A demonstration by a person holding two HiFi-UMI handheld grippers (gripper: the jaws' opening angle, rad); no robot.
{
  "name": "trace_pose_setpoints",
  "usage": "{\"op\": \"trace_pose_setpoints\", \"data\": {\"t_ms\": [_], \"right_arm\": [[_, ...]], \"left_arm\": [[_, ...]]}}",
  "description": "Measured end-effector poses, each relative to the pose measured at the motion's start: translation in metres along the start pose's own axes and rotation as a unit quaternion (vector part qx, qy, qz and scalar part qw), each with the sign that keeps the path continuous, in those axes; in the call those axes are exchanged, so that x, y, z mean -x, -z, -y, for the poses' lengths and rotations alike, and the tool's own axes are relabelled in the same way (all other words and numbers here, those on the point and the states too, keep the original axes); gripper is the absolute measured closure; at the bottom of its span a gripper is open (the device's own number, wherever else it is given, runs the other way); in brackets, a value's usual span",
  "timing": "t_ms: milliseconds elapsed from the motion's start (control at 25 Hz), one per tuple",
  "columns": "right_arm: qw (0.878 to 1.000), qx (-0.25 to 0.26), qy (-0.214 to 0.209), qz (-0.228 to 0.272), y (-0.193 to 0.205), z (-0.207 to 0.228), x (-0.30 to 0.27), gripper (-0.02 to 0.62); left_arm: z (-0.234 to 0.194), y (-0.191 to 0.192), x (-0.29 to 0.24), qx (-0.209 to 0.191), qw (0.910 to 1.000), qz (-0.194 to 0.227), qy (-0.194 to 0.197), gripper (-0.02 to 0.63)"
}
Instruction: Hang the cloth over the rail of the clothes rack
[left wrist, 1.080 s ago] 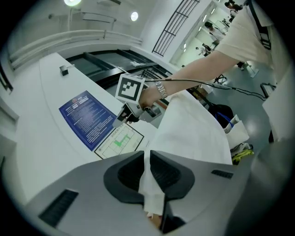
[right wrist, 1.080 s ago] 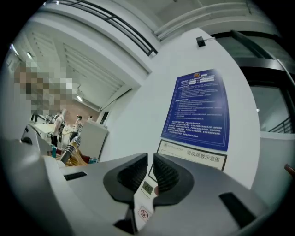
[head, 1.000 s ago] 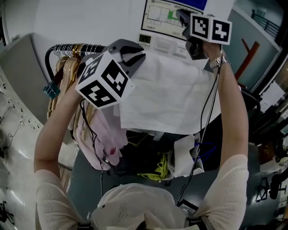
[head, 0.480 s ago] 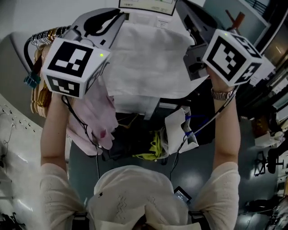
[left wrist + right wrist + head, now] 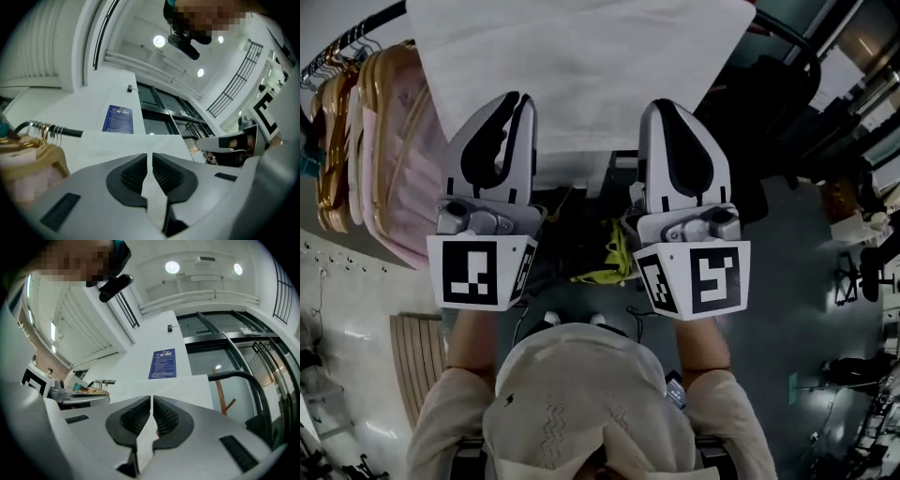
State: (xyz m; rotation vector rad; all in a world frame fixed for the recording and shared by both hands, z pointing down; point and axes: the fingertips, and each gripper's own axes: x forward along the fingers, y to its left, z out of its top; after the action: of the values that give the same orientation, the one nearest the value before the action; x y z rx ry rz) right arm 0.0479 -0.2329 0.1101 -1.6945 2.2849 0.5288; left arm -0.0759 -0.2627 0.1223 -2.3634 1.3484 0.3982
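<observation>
The person holds the white cloth up, stretched flat between both tools. The left hand-held gripper has its jaws pressed together on the cloth's near edge, and the fabric shows in the slit between its ribbed pads. The right hand-held gripper is clamped the same way further along that edge, with cloth pinched between its jaws. The two grippers sit side by side, a little apart.

The cloth covers the middle of the clothes rack's black rail, which shows at both sides. I cannot tell whether it touches the rail. To the left, wooden hangers with pink garments hang from the rail.
</observation>
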Motion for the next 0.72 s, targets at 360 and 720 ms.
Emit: {"op": "trace_pose_setpoints", "data": {"t_ms": [360,720], "right_arm": [[0.991,-0.053,0.029,-0.122,0.143,-0.011,0.062,0.568],[0.978,-0.112,0.006,-0.176,0.216,-0.037,0.12,0.568]], "left_arm": [[0.041,0.106,0.066,0.014,0.9928,-0.107,-0.051,0.563],[0.068,0.18,0.122,0.058,0.9813,-0.177,-0.05,0.563]]}}
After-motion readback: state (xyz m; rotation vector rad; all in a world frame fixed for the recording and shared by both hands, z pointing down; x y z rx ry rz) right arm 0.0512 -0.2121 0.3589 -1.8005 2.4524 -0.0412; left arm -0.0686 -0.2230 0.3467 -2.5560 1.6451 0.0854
